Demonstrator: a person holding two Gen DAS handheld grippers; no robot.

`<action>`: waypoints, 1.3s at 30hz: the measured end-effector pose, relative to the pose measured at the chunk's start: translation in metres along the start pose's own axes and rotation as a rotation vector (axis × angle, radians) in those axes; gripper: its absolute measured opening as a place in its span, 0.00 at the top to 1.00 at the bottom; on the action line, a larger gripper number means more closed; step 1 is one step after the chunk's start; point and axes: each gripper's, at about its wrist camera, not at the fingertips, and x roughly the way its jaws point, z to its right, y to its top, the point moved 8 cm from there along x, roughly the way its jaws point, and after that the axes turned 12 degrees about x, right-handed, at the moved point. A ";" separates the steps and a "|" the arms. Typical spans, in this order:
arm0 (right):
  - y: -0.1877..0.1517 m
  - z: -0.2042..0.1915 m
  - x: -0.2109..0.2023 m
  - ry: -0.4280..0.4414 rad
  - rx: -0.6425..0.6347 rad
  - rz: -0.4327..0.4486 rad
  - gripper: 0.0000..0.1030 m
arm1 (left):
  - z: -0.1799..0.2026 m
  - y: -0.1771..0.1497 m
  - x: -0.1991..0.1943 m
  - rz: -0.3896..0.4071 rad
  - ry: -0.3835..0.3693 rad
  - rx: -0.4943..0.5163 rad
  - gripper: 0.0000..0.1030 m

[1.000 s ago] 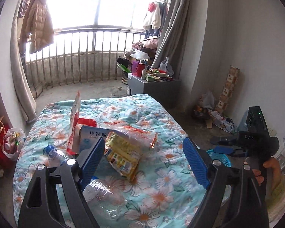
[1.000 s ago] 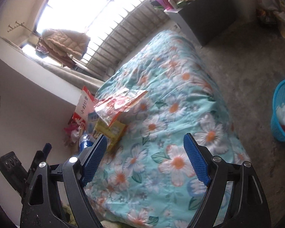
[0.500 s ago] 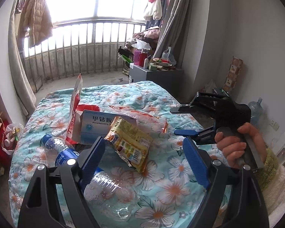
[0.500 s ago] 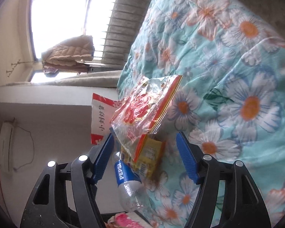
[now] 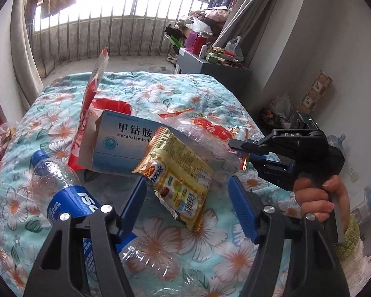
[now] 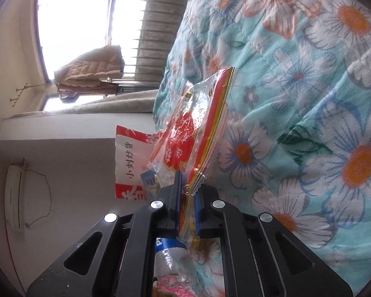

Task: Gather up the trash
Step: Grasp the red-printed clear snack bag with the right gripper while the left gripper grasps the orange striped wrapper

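Trash lies on a floral quilt (image 5: pixel 185 91). A yellow snack packet (image 5: pixel 178 173) rests between the blue pads of my left gripper (image 5: pixel 188 205), whose jaws are closing without pressing on it. Behind the packet are a blue medicine box (image 5: pixel 121 146), a red-and-white bag (image 5: pixel 91 99) and a clear Pepsi bottle (image 5: pixel 61 193). My right gripper (image 5: pixel 242 148) comes in from the right, shut on the edge of a clear plastic bag with red print (image 5: pixel 210 133). In the right wrist view that bag (image 6: pixel 185 133) hangs from the right gripper (image 6: pixel 186 193).
A person's hand (image 5: pixel 314 200) grips the right gripper's handle. A dark cabinet (image 5: pixel 210 71) loaded with clutter stands beyond the bed, by the balcony railing (image 5: pixel 111 24). Bags and boxes (image 5: pixel 279 109) sit on the floor along the right wall.
My right gripper swung in over the bed and shut on the clear bag's edge. My left gripper dropped closer to the yellow packet and its jaws narrowed.
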 end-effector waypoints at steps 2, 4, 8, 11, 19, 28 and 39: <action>0.001 0.001 -0.007 -0.006 -0.016 0.018 0.95 | -0.001 -0.004 0.004 -0.024 0.008 -0.003 0.35; 0.002 0.003 -0.012 -0.025 -0.037 0.039 0.95 | -0.001 -0.008 0.006 -0.047 0.013 0.000 0.35; 0.003 0.010 -0.020 -0.060 -0.072 0.069 0.95 | -0.002 -0.013 0.013 -0.099 -0.008 -0.026 0.35; 0.002 0.013 -0.013 -0.073 -0.081 0.072 0.95 | -0.002 -0.011 0.020 -0.114 -0.016 -0.050 0.35; -0.002 0.023 -0.008 -0.110 -0.099 0.082 0.95 | -0.004 -0.002 0.036 -0.127 -0.010 -0.071 0.35; 0.002 0.038 -0.017 -0.114 -0.077 0.085 0.95 | 0.006 0.005 0.035 -0.051 -0.091 -0.125 0.60; 0.001 0.041 -0.021 -0.105 -0.069 0.079 0.95 | 0.007 0.013 0.037 -0.012 -0.093 -0.132 0.97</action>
